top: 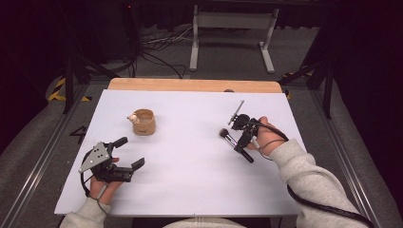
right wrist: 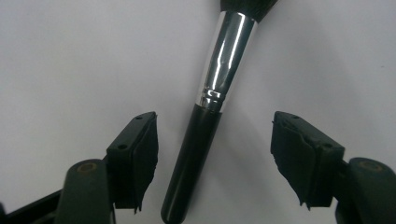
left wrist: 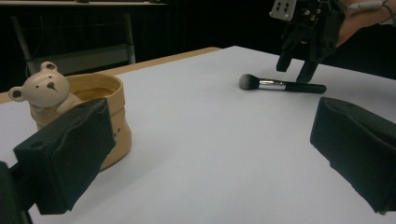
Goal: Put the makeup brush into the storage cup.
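White table (top: 190, 180) | right gripper (right wrist: 215, 154) jaws open astride brush (right wrist: 201, 154) | left gripper (left wrist: 210, 154) jaws open, bear cup (left wrist: 88, 107) near

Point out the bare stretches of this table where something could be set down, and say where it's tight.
The widest free patch is the table middle, between the bear-shaped cup and the makeup brush. The near edge between the left gripper and the person's right sleeve is bare too, as is the far strip beyond the cup. It's tight where the right gripper straddles the brush handle.
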`<act>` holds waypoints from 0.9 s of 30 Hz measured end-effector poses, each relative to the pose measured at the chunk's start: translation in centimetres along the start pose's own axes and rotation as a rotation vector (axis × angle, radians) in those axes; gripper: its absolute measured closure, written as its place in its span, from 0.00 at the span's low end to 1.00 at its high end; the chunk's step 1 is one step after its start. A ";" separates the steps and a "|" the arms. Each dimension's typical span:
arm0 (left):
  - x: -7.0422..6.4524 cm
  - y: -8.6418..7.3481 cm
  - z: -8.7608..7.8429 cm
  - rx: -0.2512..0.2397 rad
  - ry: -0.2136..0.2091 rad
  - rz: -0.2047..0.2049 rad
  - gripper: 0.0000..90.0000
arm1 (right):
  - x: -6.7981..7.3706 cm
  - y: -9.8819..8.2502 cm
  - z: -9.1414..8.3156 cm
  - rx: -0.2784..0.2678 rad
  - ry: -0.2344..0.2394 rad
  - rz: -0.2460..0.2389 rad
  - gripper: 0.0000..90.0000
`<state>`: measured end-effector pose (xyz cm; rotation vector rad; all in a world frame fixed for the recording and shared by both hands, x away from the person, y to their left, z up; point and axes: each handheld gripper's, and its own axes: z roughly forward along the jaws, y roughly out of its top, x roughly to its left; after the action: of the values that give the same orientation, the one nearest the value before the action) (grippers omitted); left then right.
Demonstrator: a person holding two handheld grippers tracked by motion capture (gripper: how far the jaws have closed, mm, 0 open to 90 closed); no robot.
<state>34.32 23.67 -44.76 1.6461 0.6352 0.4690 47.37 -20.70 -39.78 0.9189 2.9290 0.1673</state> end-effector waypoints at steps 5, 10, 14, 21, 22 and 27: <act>0.0 0.0 0.0 -0.002 0.003 -0.002 0.00 | 0.2 0.1 0.9 0.026 0.007 0.017 0.42; -0.1 0.1 -0.1 -0.009 0.009 0.007 0.00 | 0.3 0.1 1.5 0.044 0.004 0.061 0.46; -0.1 0.0 0.0 -0.008 0.009 0.001 0.00 | 0.5 0.2 1.7 0.055 0.000 0.070 0.53; -0.1 0.0 0.0 -0.008 0.005 0.000 0.00 | 0.8 0.4 2.0 0.073 -0.020 0.076 0.60; -0.1 0.0 0.0 -0.009 0.005 0.000 0.00 | 0.8 0.4 2.0 0.074 -0.018 0.074 0.61; -0.1 0.0 0.0 -0.009 0.004 -0.005 0.00 | 0.9 0.5 1.9 0.081 -0.014 0.089 0.72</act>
<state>34.20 23.61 -44.72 1.6357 0.6389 0.4709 47.16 -19.60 -41.65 1.0584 2.9024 0.0468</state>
